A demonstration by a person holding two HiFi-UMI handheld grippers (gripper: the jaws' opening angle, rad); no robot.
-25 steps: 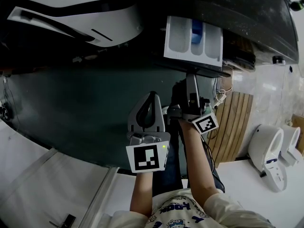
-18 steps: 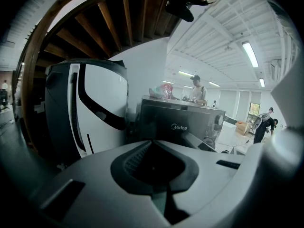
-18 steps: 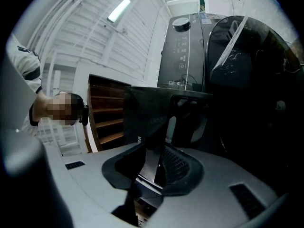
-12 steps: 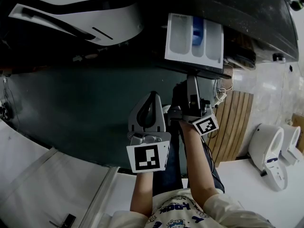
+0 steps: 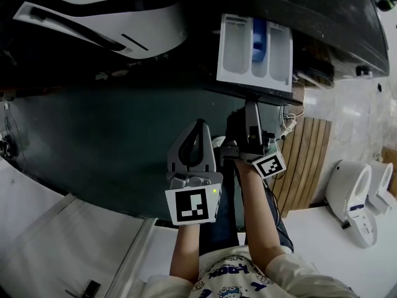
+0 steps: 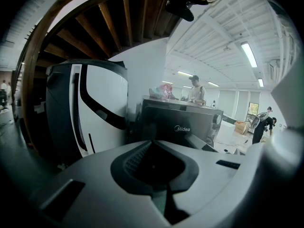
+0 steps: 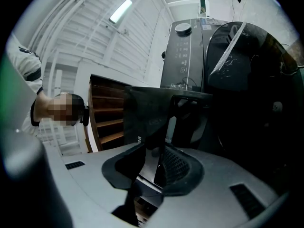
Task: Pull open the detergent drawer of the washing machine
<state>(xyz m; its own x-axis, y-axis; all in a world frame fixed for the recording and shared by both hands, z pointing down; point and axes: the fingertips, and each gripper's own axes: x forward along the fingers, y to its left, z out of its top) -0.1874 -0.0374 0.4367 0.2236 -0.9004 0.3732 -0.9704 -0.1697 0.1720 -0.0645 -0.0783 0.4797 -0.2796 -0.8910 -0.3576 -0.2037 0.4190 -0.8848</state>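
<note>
The washing machine [image 5: 329, 23] is dark and lies along the top of the head view. Its white detergent drawer [image 5: 239, 48] stands pulled out toward me, with a blue insert [image 5: 258, 42] in one compartment. My right gripper [image 5: 251, 107] is shut on the drawer's dark front panel [image 7: 147, 110], which runs between its jaws in the right gripper view. My left gripper [image 5: 197, 129] hangs to the left of it over the dark floor, shut with nothing in it. The left gripper view shows the machine's front [image 6: 183, 127] well ahead of those jaws.
A white and black appliance [image 5: 105, 17] stands left of the washing machine. A slatted wooden board [image 5: 304, 160] lies to the right, with white toilet-like fixtures [image 5: 350, 197] beyond it. People [image 6: 195, 91] stand far behind the machine.
The drawer shows slightly further out of the machine, and my right gripper has come a little toward me with it. The left gripper has stayed still.
</note>
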